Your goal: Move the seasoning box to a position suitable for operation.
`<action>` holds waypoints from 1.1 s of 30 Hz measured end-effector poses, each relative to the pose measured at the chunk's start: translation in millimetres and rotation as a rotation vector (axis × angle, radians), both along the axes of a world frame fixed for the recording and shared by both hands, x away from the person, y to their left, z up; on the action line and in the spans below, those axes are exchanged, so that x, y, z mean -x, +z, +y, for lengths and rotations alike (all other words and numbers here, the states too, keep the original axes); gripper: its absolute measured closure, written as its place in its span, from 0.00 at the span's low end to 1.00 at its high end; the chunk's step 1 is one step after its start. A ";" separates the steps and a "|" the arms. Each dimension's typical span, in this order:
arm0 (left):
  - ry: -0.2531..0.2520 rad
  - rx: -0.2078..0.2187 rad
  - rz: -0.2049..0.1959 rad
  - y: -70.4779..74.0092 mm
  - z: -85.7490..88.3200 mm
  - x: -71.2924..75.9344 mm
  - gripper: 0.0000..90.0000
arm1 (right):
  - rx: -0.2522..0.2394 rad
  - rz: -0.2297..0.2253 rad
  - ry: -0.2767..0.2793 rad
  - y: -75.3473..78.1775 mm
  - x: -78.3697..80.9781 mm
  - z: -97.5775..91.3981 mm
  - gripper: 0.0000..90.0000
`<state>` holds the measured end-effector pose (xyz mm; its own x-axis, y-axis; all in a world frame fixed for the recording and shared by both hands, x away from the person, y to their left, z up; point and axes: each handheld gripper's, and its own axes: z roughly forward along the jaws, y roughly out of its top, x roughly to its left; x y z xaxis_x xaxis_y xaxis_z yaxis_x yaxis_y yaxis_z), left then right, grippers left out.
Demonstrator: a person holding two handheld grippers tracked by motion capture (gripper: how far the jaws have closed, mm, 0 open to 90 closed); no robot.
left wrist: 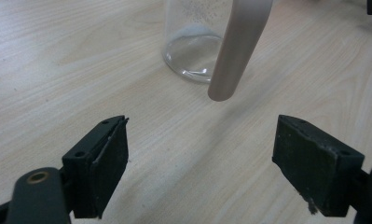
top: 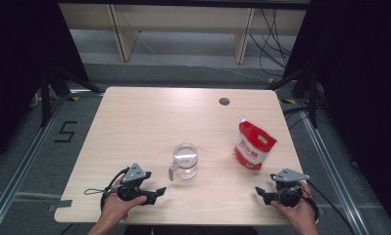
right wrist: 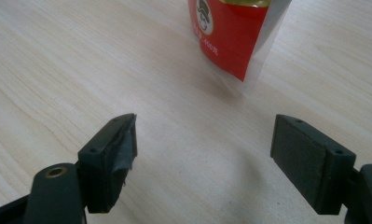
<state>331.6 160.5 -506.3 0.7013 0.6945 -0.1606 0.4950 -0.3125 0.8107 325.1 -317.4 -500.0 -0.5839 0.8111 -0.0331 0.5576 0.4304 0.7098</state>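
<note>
Wooden worktop (top: pixel 134 122), bare across its far half. Left tongs (top: pixel 156 193) at 7 o'clock and right tongs (top: pixel 261 192) at 5 rest near the front edge, both spread wide, gripping nothing. Clear glass jug (top: pixel 185 160) with grey handle stands upright at centre; red pouch (top: pixel 253 144) at 3 o'clock.

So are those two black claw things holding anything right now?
No. The left gripper is open short of the glass jug and its handle; the right gripper is open short of the red pouch.
</note>
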 end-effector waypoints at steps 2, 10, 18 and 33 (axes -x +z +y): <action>0.004 0.004 -0.003 0.8 -0.9 0.1 0.20 | -0.002 0.008 -0.001 -0.4 -0.1 0.1 0.26; 0.007 0.032 -0.039 7.4 -7.0 1.3 0.23 | -0.010 0.012 -0.015 0.7 0.7 -0.1 0.27; 0.021 0.066 -0.054 9.4 -18.2 2.0 0.26 | 0.003 0.004 0.008 0.8 -0.5 -1.5 0.28; 0.022 0.014 -0.125 13.1 -38.3 -1.9 0.45 | 0.006 -0.008 0.015 -0.7 -1.4 0.3 0.28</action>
